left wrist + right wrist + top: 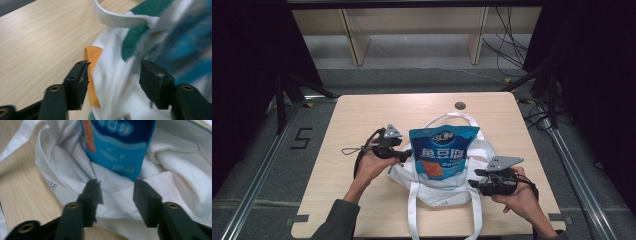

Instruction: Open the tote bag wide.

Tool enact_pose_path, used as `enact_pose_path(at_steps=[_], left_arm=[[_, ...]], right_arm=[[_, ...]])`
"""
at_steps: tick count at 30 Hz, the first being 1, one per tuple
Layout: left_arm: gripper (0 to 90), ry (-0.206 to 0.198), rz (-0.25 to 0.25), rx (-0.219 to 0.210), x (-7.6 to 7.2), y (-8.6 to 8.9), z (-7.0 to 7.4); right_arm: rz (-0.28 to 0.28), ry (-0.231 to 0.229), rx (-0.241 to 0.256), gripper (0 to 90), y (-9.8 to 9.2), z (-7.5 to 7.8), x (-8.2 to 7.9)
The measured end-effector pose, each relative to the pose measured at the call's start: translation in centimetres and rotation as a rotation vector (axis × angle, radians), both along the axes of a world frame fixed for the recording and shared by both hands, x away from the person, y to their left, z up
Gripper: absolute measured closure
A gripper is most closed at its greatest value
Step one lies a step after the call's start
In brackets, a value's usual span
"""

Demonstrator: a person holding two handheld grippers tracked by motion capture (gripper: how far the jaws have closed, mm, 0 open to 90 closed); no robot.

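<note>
Blue snack pouch (443, 152) stands in white tote bag (437, 187).

One blue snack pouch (443, 152) at the centre of the frame; one white tote bag (438, 187) under it, with two long straps trailing to the lower edge; two handheld grippers, the left gripper (404, 156) centre-left and the right gripper (473, 180) lower right; one wooden table (357, 120)

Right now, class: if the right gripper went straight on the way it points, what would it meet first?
Probably the white cloth tote bag lying between its open jaws; the blue snack packet stands just beyond.
</note>
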State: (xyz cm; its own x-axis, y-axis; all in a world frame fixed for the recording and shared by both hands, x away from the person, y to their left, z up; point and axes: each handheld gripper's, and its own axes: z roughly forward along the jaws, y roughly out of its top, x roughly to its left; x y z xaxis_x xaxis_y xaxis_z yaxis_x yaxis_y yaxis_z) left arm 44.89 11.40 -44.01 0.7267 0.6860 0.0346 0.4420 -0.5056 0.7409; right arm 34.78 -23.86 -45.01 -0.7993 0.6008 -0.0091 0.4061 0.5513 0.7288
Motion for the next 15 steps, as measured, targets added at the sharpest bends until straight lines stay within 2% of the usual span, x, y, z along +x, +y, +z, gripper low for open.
enact_pose_path(at_steps=[1, 2, 3, 4, 5, 6, 7, 8, 9, 10, 11, 13, 14, 15], left_arm=[[56.9, -0.001, 0.000, -0.034, 0.9, -0.4, -0.3], [63.3, -0.001, 0.000, -0.034, 0.9, -0.4, -0.3], [63.3, -0.006, 0.006, -0.052, 1.6, -0.4, -0.5], [72.4, -0.001, 0.007, -0.068, 2.1, -0.4, -0.8], [78.5, 0.008, 0.031, -0.071, 2.8, -0.2, -1.2], [83.4, 0.019, 0.055, -0.062, 3.4, 0.1, -1.9], [85.1, 0.046, 0.084, -0.049, 4.1, 0.5, -2.9], [85.1, 0.070, 0.112, -0.024, 4.4, 0.8, -3.7], [84.9, 0.104, 0.146, -0.042, 5.0, 1.4, -5.4], [84.6, 0.125, 0.172, -0.095, 5.1, 1.7, -6.5], [84.6, 0.131, 0.168, -0.136, 5.1, 2.2, -7.1], [81.2, 0.146, 0.174, -0.169, 5.2, 2.8, -7.3], [77.3, 0.140, 0.186, -0.158, 5.1, 2.8, -7.0], [72.1, 0.119, 0.204, -0.125, 4.8, 2.6, -6.5]], right_arm=[[0.023, 0.008, -0.037, 67.0, 0.2, -0.3, -0.1], [0.023, 0.008, -0.037, 67.0, 0.2, -0.3, -0.1], [0.019, 0.001, -0.036, 70.4, 0.2, -0.6, -0.2], [0.037, 0.011, -0.068, 76.0, 0.2, -0.8, -0.2], [0.032, 0.015, -0.069, 80.3, 0.3, -1.1, -0.3], [0.053, 0.037, -0.103, 84.6, 0.3, -1.5, -0.3], [0.056, 0.071, -0.147, 88.5, 0.4, -2.7, -0.4], [0.056, 0.071, -0.147, 88.5, 0.4, -2.7, -0.4], [0.038, 0.113, -0.156, 90.0, 0.7, -3.1, -0.7], [0.025, 0.137, -0.171, 90.0, 0.8, -4.0, -0.7], [0.020, 0.150, -0.159, 90.0, 0.8, -4.3, -0.7], [0.037, 0.136, -0.156, 90.0, 0.7, -4.3, -0.6], [0.028, 0.129, -0.170, 90.0, 0.9, -4.3, -0.7], [0.029, 0.111, -0.183, 88.7, 1.0, -4.1, -0.7]])
